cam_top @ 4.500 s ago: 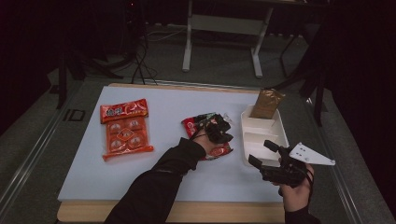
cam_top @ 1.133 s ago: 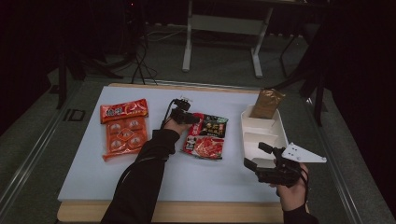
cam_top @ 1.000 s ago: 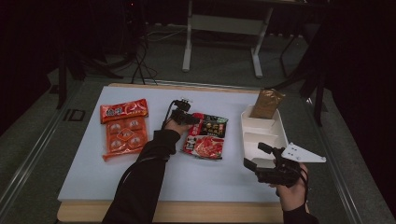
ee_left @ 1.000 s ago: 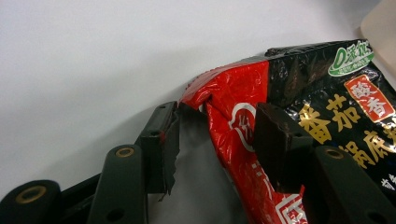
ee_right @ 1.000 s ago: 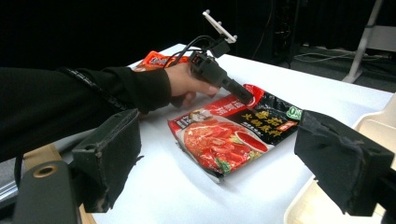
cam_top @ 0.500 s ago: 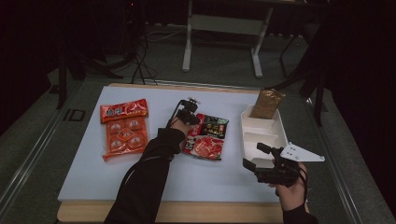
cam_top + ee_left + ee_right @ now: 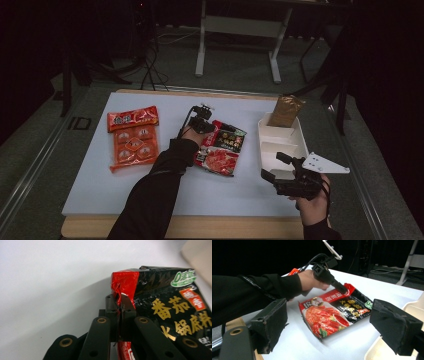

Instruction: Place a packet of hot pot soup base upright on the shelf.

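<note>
Left gripper (image 7: pixel 120 301) has its jaws pinched tight on the red top corner of the hotpot soup base packet (image 7: pixel 222 147), which lies mid-table with that corner a bit lifted off the white table (image 7: pixel 150 190). Right gripper (image 7: pixel 329 325) is wide open with nothing in it, hovering just beside the white divided tray (image 7: pixel 282 137). Orange snack pack (image 7: pixel 132 137) sits well off to the left.

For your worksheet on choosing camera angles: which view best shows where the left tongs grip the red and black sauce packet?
The left gripper view: the left tongs are shut on the red corner of the sauce packet, seen close up. The right gripper view shows the tongs at that corner from the side. In the high view, the grip is small and the hand partly covers it.
</note>
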Action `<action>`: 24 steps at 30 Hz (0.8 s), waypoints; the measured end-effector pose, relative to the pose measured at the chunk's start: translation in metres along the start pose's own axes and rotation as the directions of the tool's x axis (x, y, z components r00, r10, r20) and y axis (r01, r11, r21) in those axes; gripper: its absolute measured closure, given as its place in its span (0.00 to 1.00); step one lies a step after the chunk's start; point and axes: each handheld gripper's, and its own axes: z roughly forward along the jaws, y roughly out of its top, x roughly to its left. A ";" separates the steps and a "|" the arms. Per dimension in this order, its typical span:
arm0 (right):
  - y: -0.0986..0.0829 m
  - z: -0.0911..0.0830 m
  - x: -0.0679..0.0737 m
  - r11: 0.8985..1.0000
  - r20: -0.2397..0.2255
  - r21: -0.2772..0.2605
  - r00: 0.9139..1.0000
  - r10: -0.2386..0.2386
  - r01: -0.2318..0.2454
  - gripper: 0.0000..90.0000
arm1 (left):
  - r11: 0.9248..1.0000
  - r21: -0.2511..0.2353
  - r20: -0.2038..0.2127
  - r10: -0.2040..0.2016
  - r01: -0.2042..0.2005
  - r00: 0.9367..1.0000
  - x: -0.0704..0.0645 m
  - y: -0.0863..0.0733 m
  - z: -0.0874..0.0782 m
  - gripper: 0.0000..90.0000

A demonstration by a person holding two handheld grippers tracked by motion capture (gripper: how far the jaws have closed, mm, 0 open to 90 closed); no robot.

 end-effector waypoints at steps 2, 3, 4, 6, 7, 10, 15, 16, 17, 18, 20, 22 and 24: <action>0.000 -0.001 0.000 1.000 0.003 -0.004 1.000 0.001 -0.001 0.16 | 1.000 -0.019 0.009 0.005 -0.005 1.000 -0.001 0.000 -0.006 0.98; 0.000 -0.001 0.000 1.000 0.006 -0.006 1.000 -0.002 0.002 0.16 | 1.000 -0.022 0.008 -0.001 0.001 1.000 -0.001 0.000 -0.009 0.98; 0.001 -0.001 0.000 1.000 0.008 -0.009 1.000 -0.002 0.002 0.16 | 0.999 -0.033 0.013 -0.002 0.002 1.000 -0.001 0.000 -0.012 0.98; 0.001 -0.002 0.001 1.000 0.013 -0.011 1.000 -0.003 0.003 0.16 | 0.999 -0.044 0.010 -0.002 0.003 1.000 -0.002 -0.001 -0.018 0.98; 0.002 -0.003 0.000 1.000 0.017 -0.014 1.000 -0.007 0.007 0.16 | 0.998 -0.057 0.018 -0.006 0.008 1.000 -0.002 -0.001 -0.021 0.98; 0.002 -0.003 0.000 1.000 0.021 -0.018 1.000 -0.006 0.007 0.16 | 0.996 -0.087 0.032 -0.005 0.008 0.999 -0.005 -0.002 -0.031 0.98; 0.004 -0.005 0.001 1.000 0.038 -0.025 0.999 -0.015 0.016 0.16 | 0.991 -0.122 0.028 0.049 -0.046 0.998 -0.014 -0.002 -0.048 0.98; 0.005 -0.005 0.001 0.999 0.045 -0.026 0.999 -0.020 0.021 0.16 | 0.990 -0.135 0.032 0.054 -0.050 0.998 -0.015 -0.002 -0.051 0.98; 0.006 -0.006 0.002 0.999 0.054 -0.027 0.998 -0.031 0.032 0.16 | 0.989 -0.137 0.032 0.059 -0.054 0.998 -0.016 -0.002 -0.054 0.98; 0.007 -0.007 0.002 0.999 0.064 -0.027 0.997 -0.037 0.039 0.16 | 0.988 -0.143 0.034 0.068 -0.063 0.997 -0.018 -0.003 -0.058 0.98; 0.008 -0.008 0.002 0.998 0.069 -0.038 0.997 -0.040 0.042 0.16 | 0.985 -0.155 0.034 0.079 -0.073 0.996 -0.020 -0.003 -0.065 0.98; 0.009 -0.009 0.002 0.998 0.079 -0.040 0.996 -0.047 0.051 0.16 | 0.981 -0.174 0.042 0.088 -0.080 0.995 -0.022 -0.004 -0.072 0.98; 0.010 -0.010 0.002 0.997 0.086 -0.041 0.995 -0.055 0.059 0.16 | 0.978 -0.187 0.042 0.097 -0.087 0.994 -0.024 -0.005 -0.079 0.98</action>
